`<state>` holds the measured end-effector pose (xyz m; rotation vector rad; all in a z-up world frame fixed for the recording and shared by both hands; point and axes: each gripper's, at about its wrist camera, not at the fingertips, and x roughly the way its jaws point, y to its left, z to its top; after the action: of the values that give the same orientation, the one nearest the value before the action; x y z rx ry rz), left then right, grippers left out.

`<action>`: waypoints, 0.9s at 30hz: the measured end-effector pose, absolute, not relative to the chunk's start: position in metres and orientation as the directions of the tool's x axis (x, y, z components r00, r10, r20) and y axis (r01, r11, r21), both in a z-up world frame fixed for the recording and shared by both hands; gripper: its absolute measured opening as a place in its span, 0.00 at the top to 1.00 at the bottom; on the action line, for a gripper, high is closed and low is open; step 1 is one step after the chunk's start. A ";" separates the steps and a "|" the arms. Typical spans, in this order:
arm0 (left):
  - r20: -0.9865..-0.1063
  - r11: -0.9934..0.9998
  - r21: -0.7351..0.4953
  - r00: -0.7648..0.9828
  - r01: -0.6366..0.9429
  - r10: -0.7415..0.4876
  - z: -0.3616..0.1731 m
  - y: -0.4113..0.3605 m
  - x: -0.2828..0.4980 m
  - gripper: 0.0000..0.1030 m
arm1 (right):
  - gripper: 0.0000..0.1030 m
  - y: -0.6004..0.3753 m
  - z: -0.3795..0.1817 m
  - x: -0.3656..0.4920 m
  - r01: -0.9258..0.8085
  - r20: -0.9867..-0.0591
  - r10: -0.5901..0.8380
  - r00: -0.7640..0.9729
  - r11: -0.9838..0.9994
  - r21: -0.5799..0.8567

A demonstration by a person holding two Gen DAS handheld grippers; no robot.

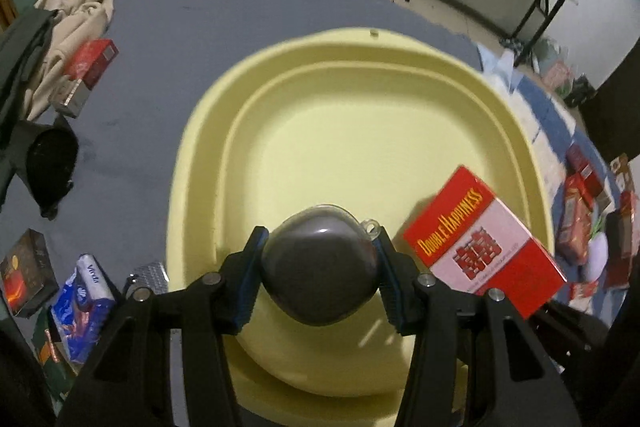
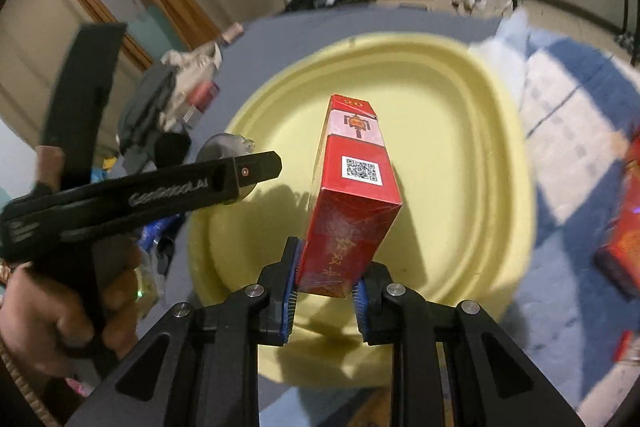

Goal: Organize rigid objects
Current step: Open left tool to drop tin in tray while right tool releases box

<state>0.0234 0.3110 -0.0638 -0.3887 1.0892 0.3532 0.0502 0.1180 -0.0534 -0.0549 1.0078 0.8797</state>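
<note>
Centrally, a pale yellow tray point(image 1: 500, 131) on a grey-blue cloth point(image 1: 192, 27), rounded-square, with a raised rim and a shallow inner well; nothing lying on its floor in either view, only shadows.

Above its near edge, the left gripper point(image 1: 320, 267) clamped on a dark rounded case in a clear shell point(image 1: 320, 267), blue pads pressed to both flanks, a small loop at the shell's upper right. No clear long axis on that case; broad face turned toward the camera.

Just to its right, over the tray's right rim, a red and white Double Happiness pack point(image 1: 486, 241), tilted, lettering running up toward the upper right. Same pack point(image 2: 352, 195) in the right wrist view: pinched at its lower end by the right gripper point(image 2: 326, 287), narrow grip, long axis pointing away from the camera over the middle of the well, QR code on the upward side face, far end toward the tray's back rim.

Left of that pack, the left gripper's black body point(image 2: 160, 191) gripped by a hand point(image 2: 60, 311).

Off the tray, on the cloth: a red and silver pack point(image 1: 86, 75) against beige fabric point(image 1: 76, 23), a dark box point(image 1: 26, 273), a blue packet point(image 1: 86, 303), more red packs point(image 1: 580, 211) at far right, blurred.
</note>
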 end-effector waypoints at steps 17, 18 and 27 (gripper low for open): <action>-0.919 0.841 -0.169 0.391 -0.514 0.054 -0.077 0.314 0.029 0.40 | 0.74 0.159 -0.045 0.051 -0.736 -0.816 0.525 0.241 0.647 0.199; -0.917 0.839 -0.168 0.393 -0.518 0.059 -0.076 0.315 0.028 0.32 | 0.68 0.160 -0.044 0.050 -0.741 -0.815 0.524 0.246 0.644 0.190; -0.871 0.825 -0.212 0.484 -0.524 0.084 -0.034 0.315 0.013 0.00 | 0.09 0.123 -0.014 0.029 -0.714 -0.779 0.550 0.302 0.672 0.198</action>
<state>0.0132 0.3153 -0.0340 -0.4925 1.0050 0.3883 0.0288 0.1225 -0.0138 -0.1996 0.9439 0.8450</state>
